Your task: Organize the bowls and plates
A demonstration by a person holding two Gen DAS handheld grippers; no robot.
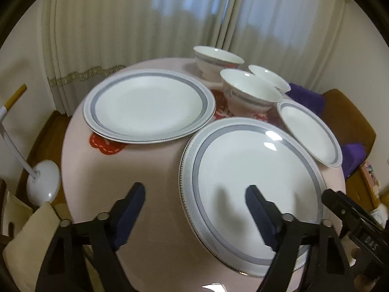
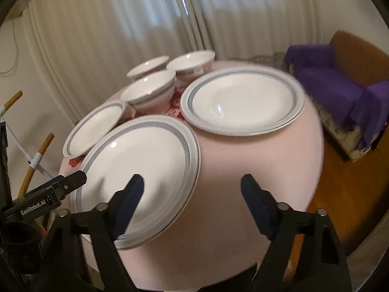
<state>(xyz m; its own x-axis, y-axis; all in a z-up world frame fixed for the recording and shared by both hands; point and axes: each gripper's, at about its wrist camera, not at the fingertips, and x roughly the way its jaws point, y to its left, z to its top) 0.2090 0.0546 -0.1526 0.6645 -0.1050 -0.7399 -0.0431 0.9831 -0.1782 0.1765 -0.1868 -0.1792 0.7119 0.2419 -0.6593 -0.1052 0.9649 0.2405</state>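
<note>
- Crowding a round table (image 1: 150, 209) draped in pink cloth, the crockery sits unsorted: nothing is stacked, so the tidying looks barely begun.
- Nearest the person lies the near plate (image 1: 252, 185), its edge over the table's lip, likely the first pick since both grippers flank it.
- Beyond it rests the far plate (image 1: 148, 104) on a red mat, apart from the near one.
- A small plate (image 1: 311, 133) leans tilted, its far edge propped against a bowl, probably for lack of room.
- Three bowls (image 1: 248, 95) cluster at the back, rims up, close together.
- The left gripper (image 1: 194, 214) hangs above the near plate's rim, jaws parted, empty.
- The right gripper (image 2: 192, 204) mirrors it across the same plate, jaws apart, gripping nothing.
</note>
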